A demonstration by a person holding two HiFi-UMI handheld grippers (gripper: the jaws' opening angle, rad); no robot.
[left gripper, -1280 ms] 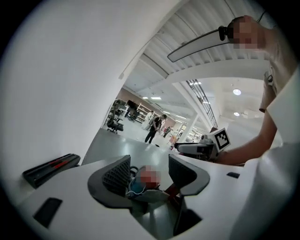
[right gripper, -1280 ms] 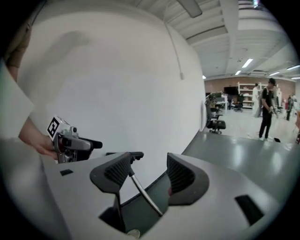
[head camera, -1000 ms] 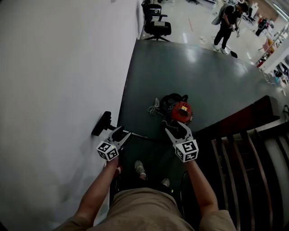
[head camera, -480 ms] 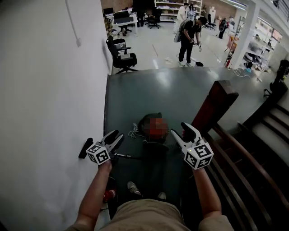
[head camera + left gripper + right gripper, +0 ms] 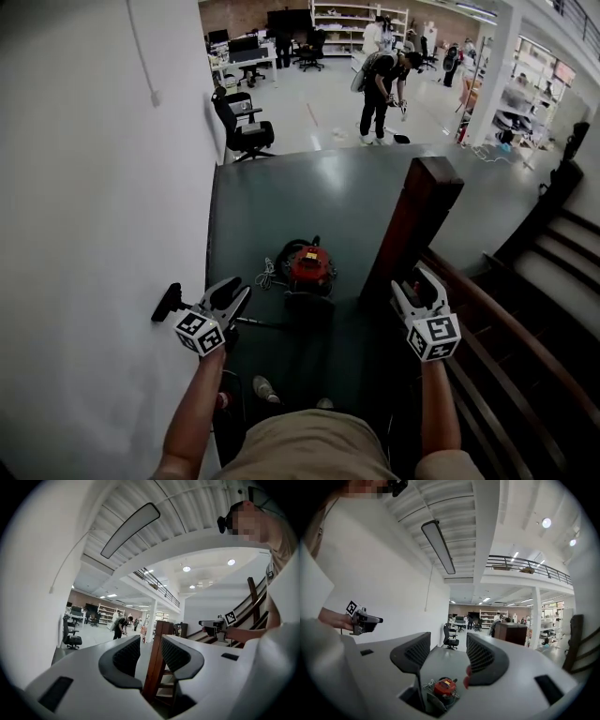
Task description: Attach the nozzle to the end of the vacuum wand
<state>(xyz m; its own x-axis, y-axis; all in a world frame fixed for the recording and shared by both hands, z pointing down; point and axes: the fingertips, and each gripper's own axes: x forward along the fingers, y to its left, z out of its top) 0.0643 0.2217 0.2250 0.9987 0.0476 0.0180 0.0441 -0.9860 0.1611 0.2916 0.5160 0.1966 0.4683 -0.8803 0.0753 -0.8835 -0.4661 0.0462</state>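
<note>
Red and black against dark grey-green.
Red-topped, black-bodied vacuum cleaner (image 5: 308, 265) on dark grey-green floor (image 5: 281, 206); black nozzle (image 5: 168, 302); white wall (image 5: 94, 187); reddish-brown wooden post (image 5: 415, 223); black office chair (image 5: 244, 129).

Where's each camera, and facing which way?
Head view: on the head, down at the vacuum; forearms, left hand-held gripper, right hand-held gripper.
Left gripper view: on the left one, toward the wooden post; empty jaws, just been closing; torso.
Right gripper view: on the right one, toward the hall; open jaws; shares the vacuum with the head view.
</note>
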